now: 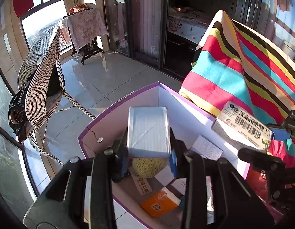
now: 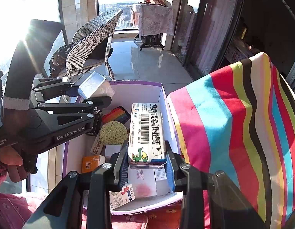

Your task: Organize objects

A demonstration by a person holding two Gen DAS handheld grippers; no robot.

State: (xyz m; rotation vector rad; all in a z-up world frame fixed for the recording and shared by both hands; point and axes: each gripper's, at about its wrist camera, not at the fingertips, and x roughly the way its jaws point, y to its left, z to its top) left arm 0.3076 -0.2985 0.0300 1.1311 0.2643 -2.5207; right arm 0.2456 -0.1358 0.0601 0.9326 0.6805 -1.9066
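My left gripper (image 1: 149,158) is shut on a pale blue wrapped pack (image 1: 148,131) and holds it above the open purple-edged white box (image 1: 187,103). The pack also shows in the right wrist view (image 2: 93,85), with the left gripper (image 2: 76,95) at the box's left rim. My right gripper (image 2: 147,167) is shut on a long white carton with a barcode and a green cartoon figure (image 2: 146,133), held over the box's (image 2: 160,89) right side. The carton shows at the right in the left wrist view (image 1: 240,126). Inside the box lie a yellow sponge (image 2: 113,132), an orange packet (image 1: 158,204) and several small cartons.
A striped cushion (image 2: 233,124) leans right beside the box. A white wicker chair (image 1: 42,87) with dark clothes on it stands to the left on the tiled floor. A cloth-covered table (image 2: 155,20) is farther back by the window. Sun glare fills the upper left of the right wrist view.
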